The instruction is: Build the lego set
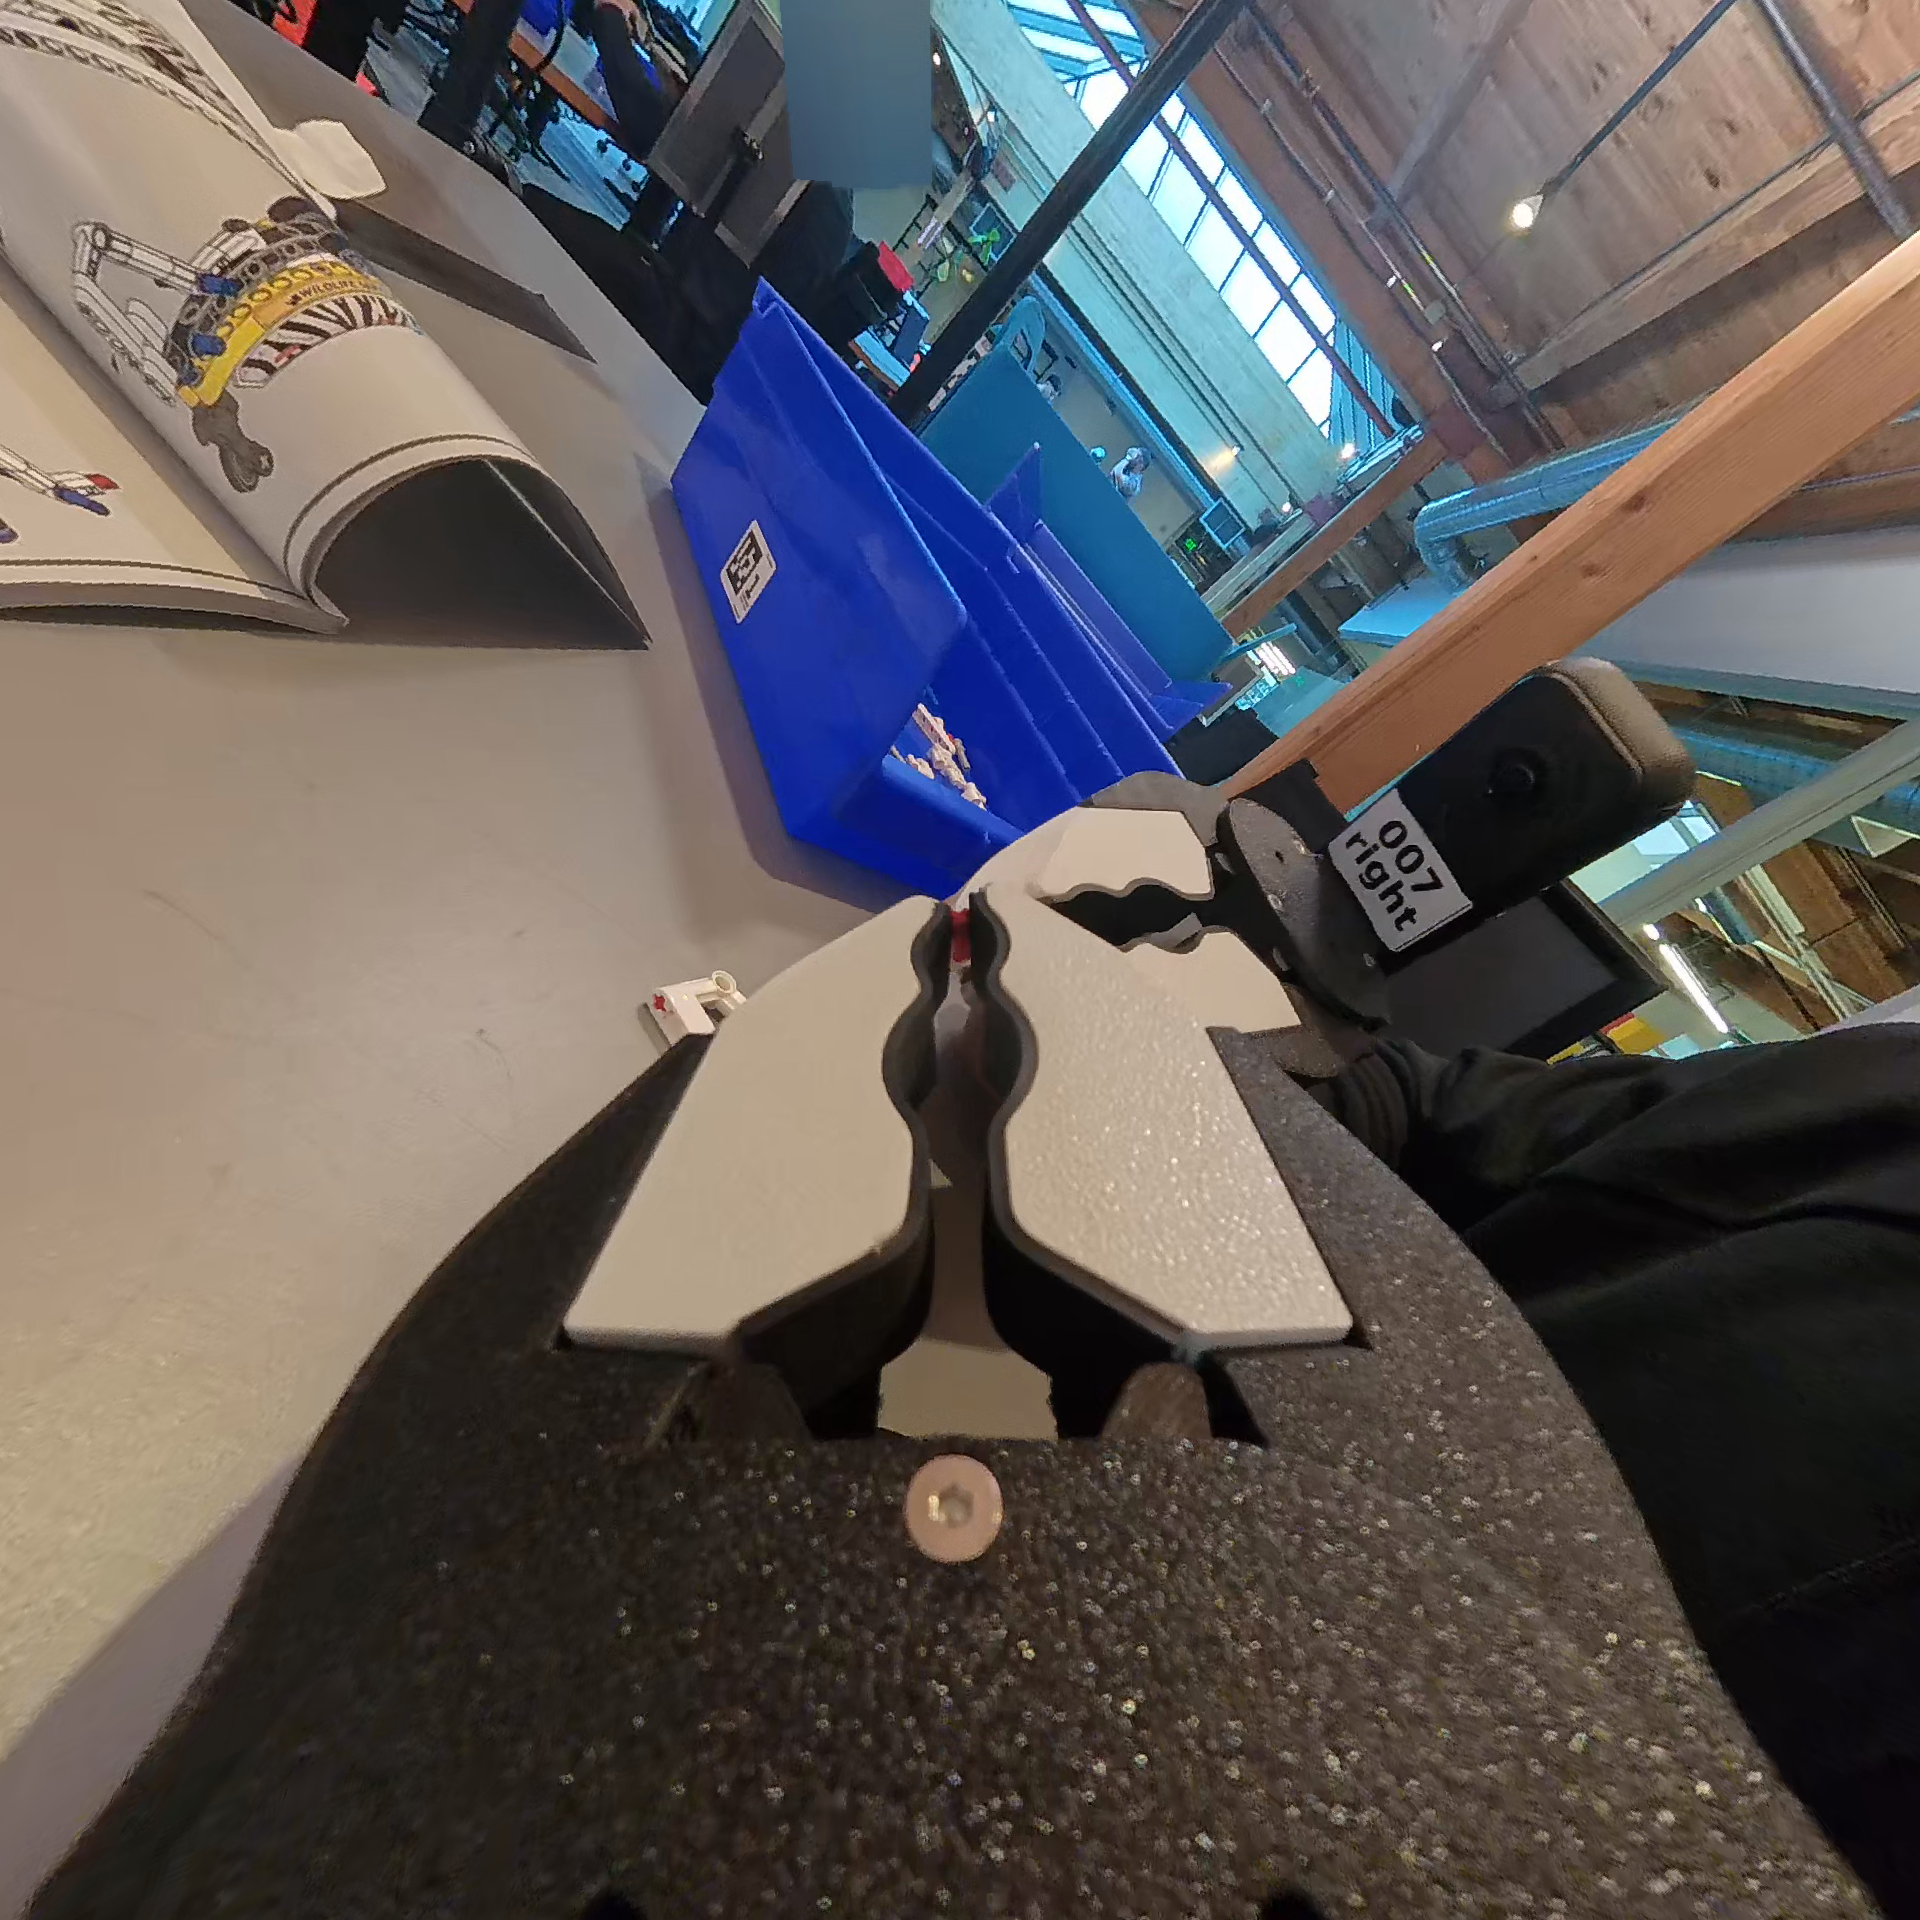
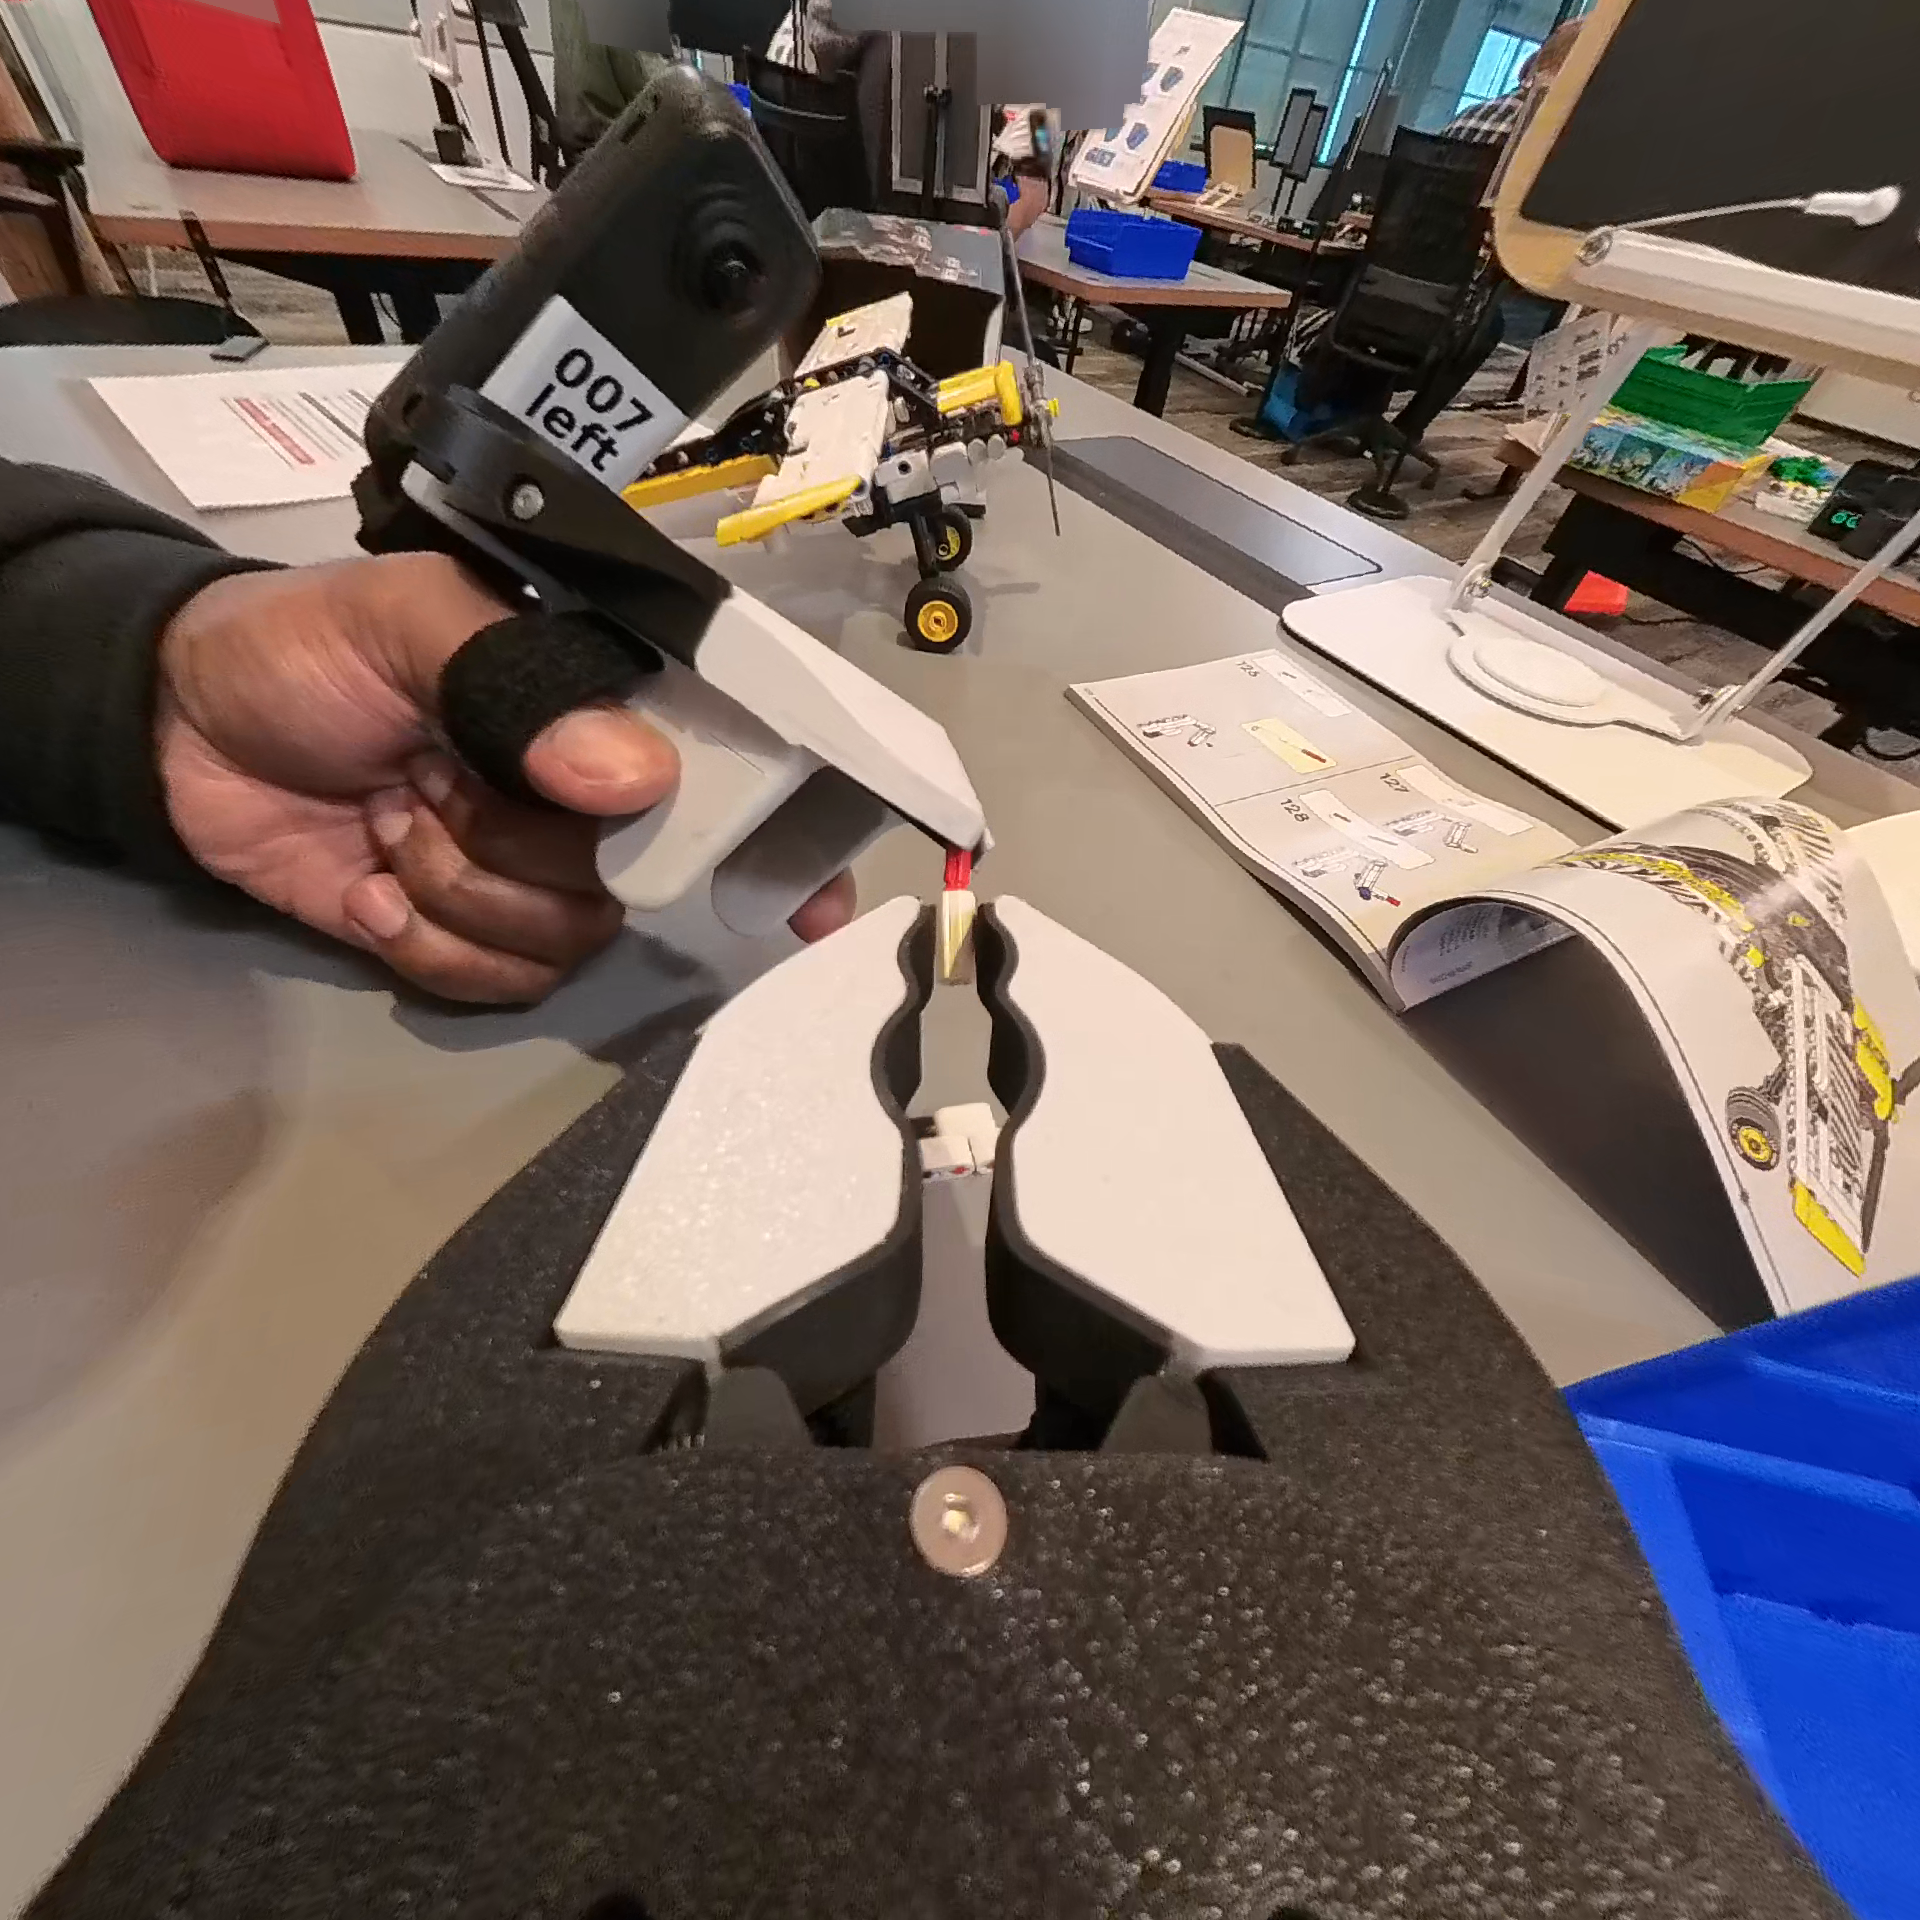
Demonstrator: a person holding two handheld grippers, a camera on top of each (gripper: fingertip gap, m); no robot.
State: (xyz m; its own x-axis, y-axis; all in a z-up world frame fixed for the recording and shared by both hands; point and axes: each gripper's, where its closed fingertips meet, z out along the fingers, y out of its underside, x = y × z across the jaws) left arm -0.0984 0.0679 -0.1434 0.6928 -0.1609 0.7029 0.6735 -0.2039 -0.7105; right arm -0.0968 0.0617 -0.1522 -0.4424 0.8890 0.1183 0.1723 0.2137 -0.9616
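My left gripper [image 1: 958, 920] is shut on a small red pin [image 1: 958, 935]. In the right wrist view it [image 2: 971, 831] comes in from the upper left, and the red pin [image 2: 959, 868] points down from its tips. My right gripper [image 2: 958, 920] is shut on a small white piece [image 2: 956, 940], both pads pressed on it. The pin's lower end meets the top of that white piece. My right gripper also shows in the left wrist view [image 1: 1049, 894], close against my left fingertips.
A second white piece with a red pin [image 1: 691, 1006] lies on the grey table [image 1: 312, 935] below the grippers. An open instruction booklet [image 2: 1351, 790], a blue bin [image 1: 831, 623] with small parts, a yellow and white model plane [image 2: 873, 457] and a white stand [image 2: 1538, 675] stand around. Less than 4 cm separates the two grippers' tips.
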